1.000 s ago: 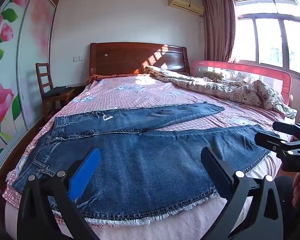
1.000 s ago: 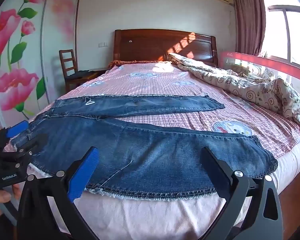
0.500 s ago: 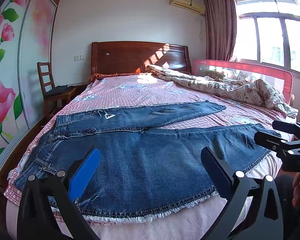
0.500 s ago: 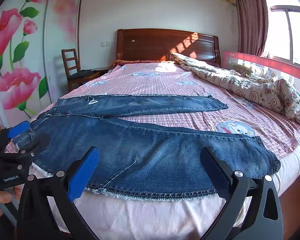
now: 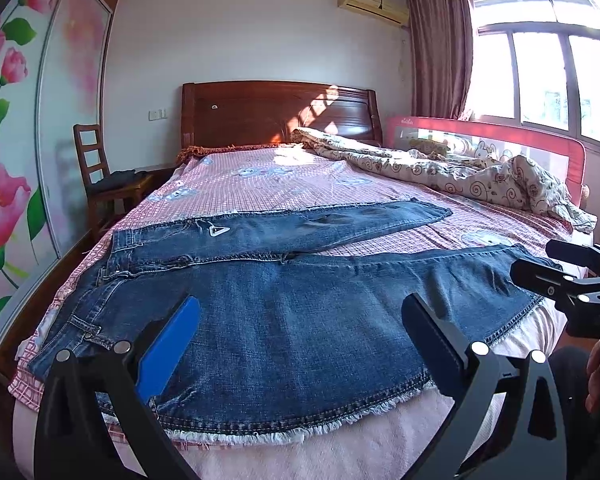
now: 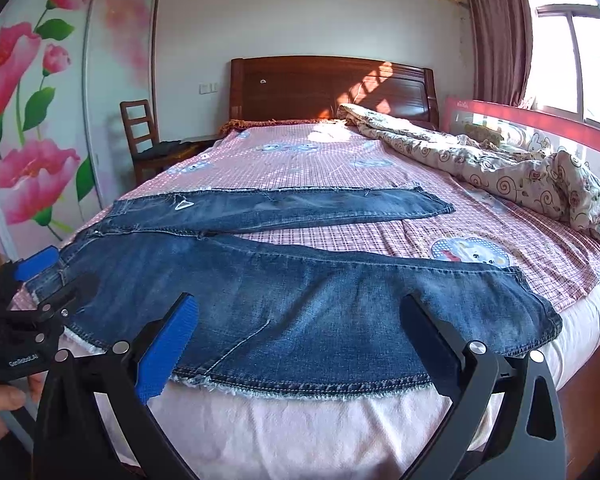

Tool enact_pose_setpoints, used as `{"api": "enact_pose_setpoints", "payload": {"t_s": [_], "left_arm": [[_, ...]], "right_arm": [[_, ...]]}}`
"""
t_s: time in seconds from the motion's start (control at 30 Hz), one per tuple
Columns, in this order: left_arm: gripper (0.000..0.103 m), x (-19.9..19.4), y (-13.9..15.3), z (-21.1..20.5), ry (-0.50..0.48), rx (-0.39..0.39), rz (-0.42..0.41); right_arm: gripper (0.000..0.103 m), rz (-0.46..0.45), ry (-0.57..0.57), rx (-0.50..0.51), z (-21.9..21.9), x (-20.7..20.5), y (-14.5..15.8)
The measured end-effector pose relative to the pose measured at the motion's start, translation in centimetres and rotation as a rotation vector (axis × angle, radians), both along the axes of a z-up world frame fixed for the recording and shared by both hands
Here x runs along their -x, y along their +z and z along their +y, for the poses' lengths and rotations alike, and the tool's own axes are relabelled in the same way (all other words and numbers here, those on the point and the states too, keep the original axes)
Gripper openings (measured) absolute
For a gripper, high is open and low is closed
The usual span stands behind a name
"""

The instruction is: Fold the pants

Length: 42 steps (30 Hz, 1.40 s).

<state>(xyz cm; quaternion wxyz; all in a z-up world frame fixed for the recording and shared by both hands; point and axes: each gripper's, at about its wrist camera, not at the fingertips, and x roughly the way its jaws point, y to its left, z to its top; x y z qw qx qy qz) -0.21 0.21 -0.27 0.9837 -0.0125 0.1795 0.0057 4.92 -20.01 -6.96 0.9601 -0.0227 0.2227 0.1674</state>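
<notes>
Jeans (image 5: 300,312) lie flat and unfolded across the foot of the bed (image 5: 284,184), waistband to the left, both legs running right. Near leg hangs its frayed hem over the mattress edge; far leg sits just behind it, with a strip of pink check sheet between them toward the cuffs.

Left gripper (image 5: 300,344): fingers spread wide, nothing between them, hovering over the near leg at the bed edge. Right gripper (image 6: 300,344): same, wide apart and empty, over the near leg closer to the cuff.

View differences:
- Left wrist view shows the waistband corner and belt loops at lower left, plus the right gripper at its right edge near the cuff, with part of a hand below it. It also takes in the full window (image 5: 547,76).
- Right wrist view shows the near leg's cuff (image 6: 539,316) in full and a cartoon print on the sheet (image 6: 467,250) beyond it. The left gripper appears at its left edge by the waistband, fingers apart, thumb below.
- Both show the rumpled quilt (image 6: 519,176) on the right side, the wooden chair (image 5: 100,176) and the headboard (image 6: 327,88).
</notes>
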Motion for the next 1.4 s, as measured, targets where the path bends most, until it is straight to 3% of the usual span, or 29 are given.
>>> {"api": "enact_pose_setpoints", "payload": {"t_s": [0.5, 0.63, 0.9, 1.4], "left_arm": [[0.101, -0.4, -0.3, -0.8, -0.019, 0.013, 0.021], [0.101, -0.5, -0.4, -0.9, -0.014, -0.027, 0.003], [0.101, -0.8, -0.6, -0.5, -0.012, 0.030, 0.088], [0.101, -0.7, -0.9, -0.7, -0.011, 0.012, 0.068]], "right_arm": [[0.100, 0.002, -0.022, -0.004, 0.4, 0.8, -1.2], [0.100, 0.001, -0.019, 0.000, 0.6, 1.1, -1.4], [0.100, 0.004, -0.022, -0.004, 0.7, 1.3, -1.7], [0.100, 0.018, -0.025, -0.008, 1.2, 1.4, -2.0]]}}
